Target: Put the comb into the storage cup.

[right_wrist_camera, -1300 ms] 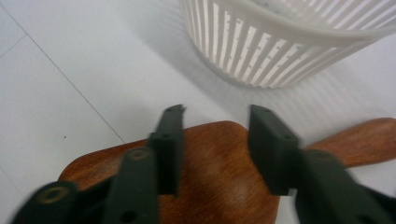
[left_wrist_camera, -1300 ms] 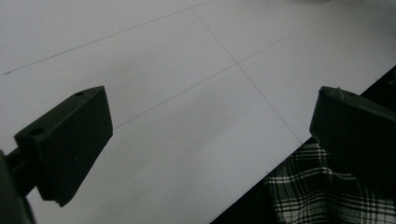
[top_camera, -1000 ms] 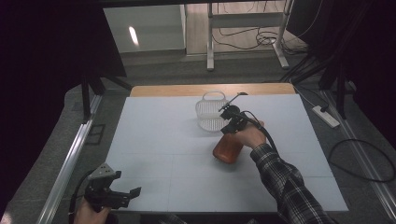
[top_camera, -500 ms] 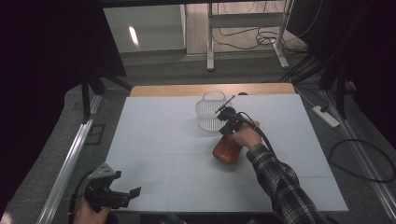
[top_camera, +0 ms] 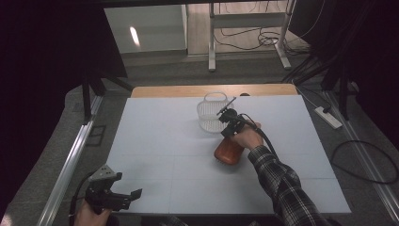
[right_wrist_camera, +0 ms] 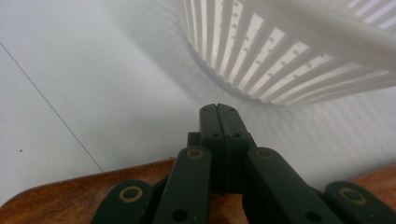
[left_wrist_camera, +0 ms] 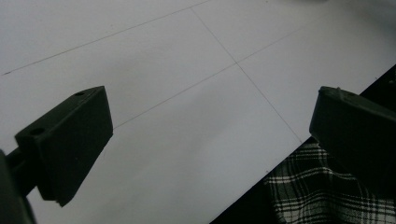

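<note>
A brown wooden bowl-like object rests tilted on the white table mat, just under the person's right hand. My right gripper sits above it, jaws shut flat against each other with nothing between their tips. The wood runs right beneath the jaws; I cannot tell whether they touch it. A white slotted basket stands upright just ahead of the jaws, its ribbed wall close. My left gripper hovers at the mat's near left corner, open, with bare mat between its jaws.
A wooden table edge shows beyond the mat. A metal rail runs along the left side. On the floor at the right lie a power strip and cables. A plaid sleeve shows by the left gripper.
The right hand and its gripper have shifted only slightly beside the basket. The left gripper has kept still.
</note>
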Motion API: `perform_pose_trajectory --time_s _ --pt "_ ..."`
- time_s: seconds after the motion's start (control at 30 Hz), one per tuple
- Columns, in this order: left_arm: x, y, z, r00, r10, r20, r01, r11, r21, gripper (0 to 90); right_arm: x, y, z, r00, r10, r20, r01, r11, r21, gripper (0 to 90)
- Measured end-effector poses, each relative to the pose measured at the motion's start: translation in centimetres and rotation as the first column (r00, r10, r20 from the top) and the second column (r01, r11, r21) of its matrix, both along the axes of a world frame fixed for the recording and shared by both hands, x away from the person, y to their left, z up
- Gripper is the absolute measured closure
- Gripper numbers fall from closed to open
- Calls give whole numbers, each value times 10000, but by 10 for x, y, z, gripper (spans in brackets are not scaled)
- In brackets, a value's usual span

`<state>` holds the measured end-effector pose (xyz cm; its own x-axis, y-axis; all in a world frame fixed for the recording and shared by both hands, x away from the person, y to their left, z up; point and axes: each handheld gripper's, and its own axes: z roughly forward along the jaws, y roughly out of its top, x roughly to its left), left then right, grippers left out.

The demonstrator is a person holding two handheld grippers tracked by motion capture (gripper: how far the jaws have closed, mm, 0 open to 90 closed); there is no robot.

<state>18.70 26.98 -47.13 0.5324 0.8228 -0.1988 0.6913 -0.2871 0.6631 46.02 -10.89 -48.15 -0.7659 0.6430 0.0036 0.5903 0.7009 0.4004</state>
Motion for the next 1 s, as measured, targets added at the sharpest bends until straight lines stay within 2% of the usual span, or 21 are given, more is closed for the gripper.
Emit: perform_pose_trajectory --time_s 0.53,0.73,0.9,1.0 --pt "-1 0 0 10000 13 -29 -12 10000 3 5 1 -9 1 9995 -298 -141 298 9996 -13 895" --pt "-1 0 0 10000 12 -32 -12 10000 23 5 1 -12 0 9992 -383 -123 381 9992 -155 895" --pt "-1 0 0 10000 21 -40 -21 10000 9 4 0 -19 -6 9986 -517 -99 510 9971 -565 896" --pt "0 0 0 10000 28 -46 -27 10000 9 5 -1 -26 -7 9980 -627 -109 620 9965 -554 896"
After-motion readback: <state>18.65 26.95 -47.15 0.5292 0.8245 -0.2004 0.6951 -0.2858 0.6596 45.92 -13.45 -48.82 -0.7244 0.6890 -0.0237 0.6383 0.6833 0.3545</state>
